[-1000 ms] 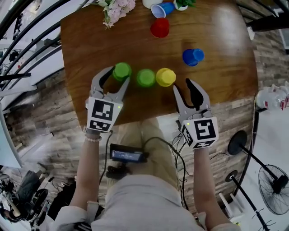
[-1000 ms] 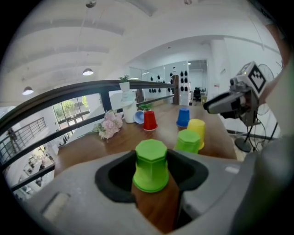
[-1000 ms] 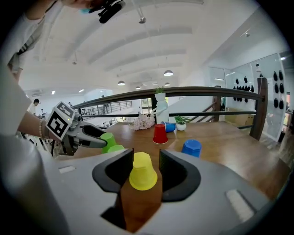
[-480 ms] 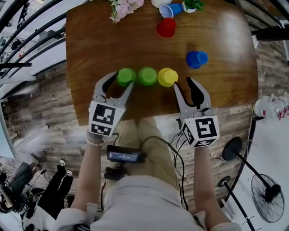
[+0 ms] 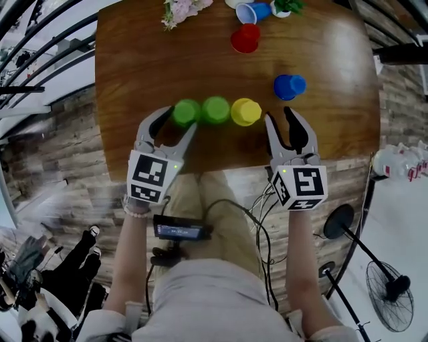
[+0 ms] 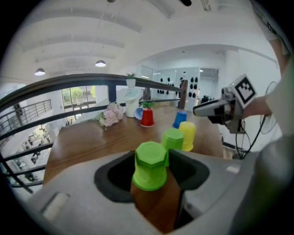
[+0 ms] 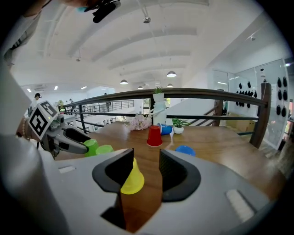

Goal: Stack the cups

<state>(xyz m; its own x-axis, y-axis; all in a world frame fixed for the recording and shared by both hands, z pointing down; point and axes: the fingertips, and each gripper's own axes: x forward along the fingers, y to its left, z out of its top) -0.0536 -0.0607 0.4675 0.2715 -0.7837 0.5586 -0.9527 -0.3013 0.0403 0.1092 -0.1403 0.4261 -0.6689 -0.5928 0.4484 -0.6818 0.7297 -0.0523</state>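
Now the left tool (image 5: 178, 119), jaws just opening, straddles a green cup (image 5: 186, 111).

No legible txt, seemingly.

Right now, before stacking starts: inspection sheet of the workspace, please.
Surface: wooden table, no spills seen.
Job's things: left green cup, middle green cup and yellow cup in a row, upside down; blue cup apart to their right; red cup and second blue cup, on its side, near the far edge.
Clutter: flowers, potted plant, white vase at the far edge.
Tools: left tool open around the left green cup, jaws just widened; right tool open, empty, right of the yellow cup.
Cables: black cables over the person's lap, off the table.
Surroundings: railing; standing fan on the floor.
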